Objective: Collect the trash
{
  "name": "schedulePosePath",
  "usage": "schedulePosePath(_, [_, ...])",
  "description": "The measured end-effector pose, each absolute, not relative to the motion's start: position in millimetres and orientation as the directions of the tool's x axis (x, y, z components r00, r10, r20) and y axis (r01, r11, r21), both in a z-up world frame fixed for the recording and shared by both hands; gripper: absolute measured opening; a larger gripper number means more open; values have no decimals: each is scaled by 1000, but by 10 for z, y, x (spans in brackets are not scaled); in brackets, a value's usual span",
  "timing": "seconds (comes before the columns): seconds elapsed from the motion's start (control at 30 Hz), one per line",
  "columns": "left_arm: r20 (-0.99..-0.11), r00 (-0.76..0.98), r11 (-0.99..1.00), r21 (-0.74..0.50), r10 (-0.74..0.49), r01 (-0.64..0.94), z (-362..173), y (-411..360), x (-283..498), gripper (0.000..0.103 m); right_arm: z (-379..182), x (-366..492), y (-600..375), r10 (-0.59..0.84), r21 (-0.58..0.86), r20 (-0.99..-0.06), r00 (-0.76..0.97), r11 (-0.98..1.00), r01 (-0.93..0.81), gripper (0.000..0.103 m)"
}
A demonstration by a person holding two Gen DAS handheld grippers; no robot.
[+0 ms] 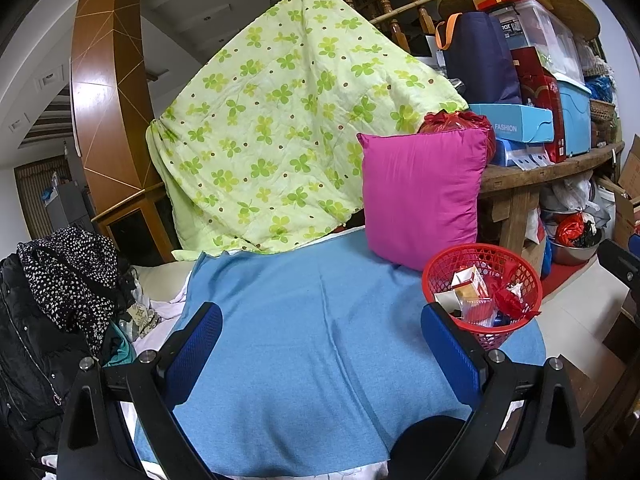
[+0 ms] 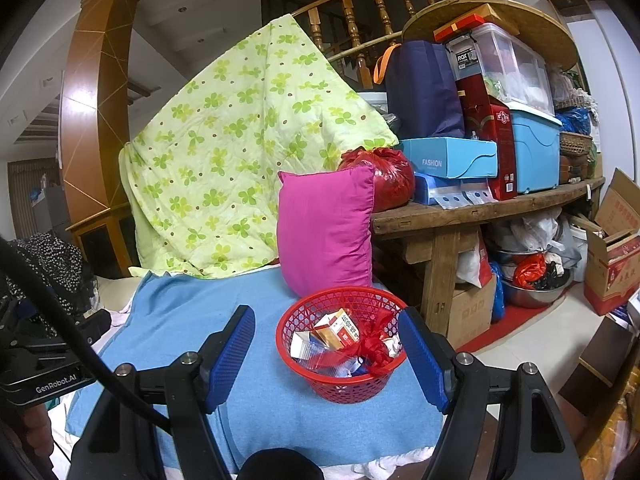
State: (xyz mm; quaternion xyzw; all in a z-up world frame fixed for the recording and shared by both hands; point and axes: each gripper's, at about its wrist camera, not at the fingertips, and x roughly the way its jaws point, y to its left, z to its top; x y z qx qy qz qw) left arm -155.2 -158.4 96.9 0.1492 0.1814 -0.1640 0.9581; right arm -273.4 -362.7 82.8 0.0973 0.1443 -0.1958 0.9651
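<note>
We've got both claws hanging over the blue blanket (image 1: pixel 304 344) with nothing in them. Our left claw (image 1: pixel 320 356) is spread wide, only bare blanket between its blue pads. Our right claw (image 2: pixel 326 354) is wide open too, and the red mesh basket (image 2: pixel 344 384) sits between its fingers in that view, though neither pad looks to be pressing on it.

The basket stands on the blanket near the edge, at about 3 o'clock from the left claw. The trash is inside it: an orange and white carton (image 2: pixel 340 330), a crumpled red wrapper (image 2: pixel 372 346), plus some clear plastic bits, hard to make out exactly.

A pink pillow (image 2: pixel 326 228) stands upright at 12 o'clock just behind the basket, a green clover quilt (image 1: pixel 276 120) draped behind it. A cluttered wooden table (image 2: pixel 480 208) is off at 2 o'clock.
</note>
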Motion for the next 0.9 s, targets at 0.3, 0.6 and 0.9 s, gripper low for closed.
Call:
schedulePosePath(0.3, [-396, 882, 903, 228, -257, 365, 965, -1575, -1545, 99, 830, -2732, -3630, -348, 131, -319, 882, 905, 405, 77])
schedulePosePath(0.6, [-397, 881, 902, 229, -256, 365, 943, -1561, -1533, 99, 796, -2729, -3621, -348, 132, -320, 881, 905, 405, 77])
schedulePosePath(0.9, [-398, 880, 901, 228, -258, 368, 939, -1561, -1532, 99, 802, -2728, -3618, -349, 131, -320, 881, 904, 406, 77])
